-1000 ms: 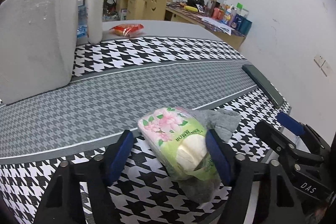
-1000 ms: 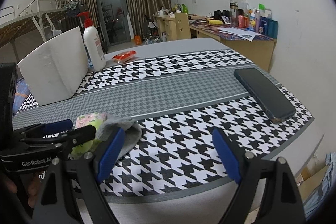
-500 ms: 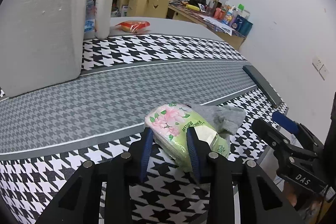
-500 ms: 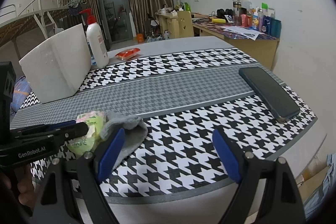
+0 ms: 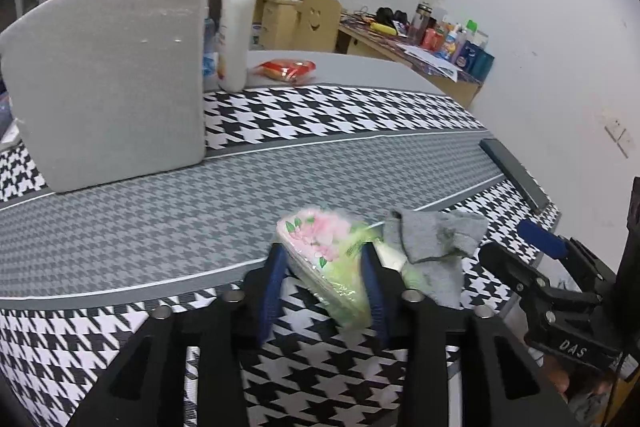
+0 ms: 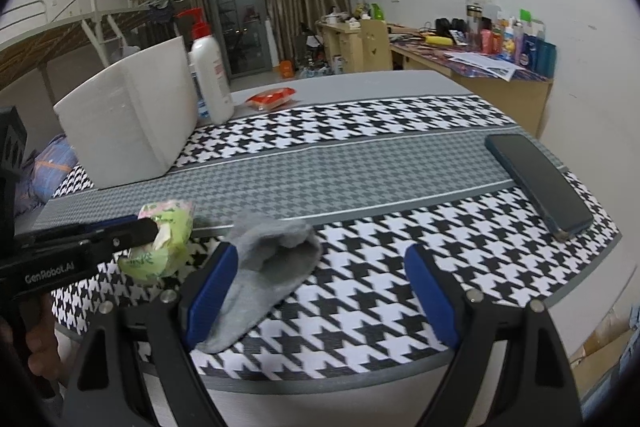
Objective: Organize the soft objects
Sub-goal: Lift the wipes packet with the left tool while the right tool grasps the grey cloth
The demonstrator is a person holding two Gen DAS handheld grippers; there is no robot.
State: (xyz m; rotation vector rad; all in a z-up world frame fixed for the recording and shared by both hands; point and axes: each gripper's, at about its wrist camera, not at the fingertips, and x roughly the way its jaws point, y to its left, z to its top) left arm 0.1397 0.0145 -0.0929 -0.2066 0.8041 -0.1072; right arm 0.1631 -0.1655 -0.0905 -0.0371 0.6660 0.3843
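2 blue pads of the left hand-held gripper (image 5: 326,273) pinch the tissue pack (image 5: 324,251), lengthwise ahead; the right hand-held gripper (image 6: 320,291) gapes.

The tissue pack (image 5: 326,259) is wrapped in thin, glossy, crinkled plastic film printed with pink flowers on green. Just right of it the grey sock (image 5: 436,247) is soft matt knit cloth with a fuzzy nap. The left tool (image 5: 326,291) has matt black plastic arms, smooth blue pads and small shiny metal screw heads; the right tool (image 6: 320,291) looks the same. The worktop (image 6: 400,187) is covered in a matt woven houndstooth mat. At far left the foam block (image 5: 112,75) is white, grainy and dull. The pump bottle (image 5: 236,31) is smooth, slightly glossy white plastic. The phone (image 6: 540,183) has a dark, smooth face.
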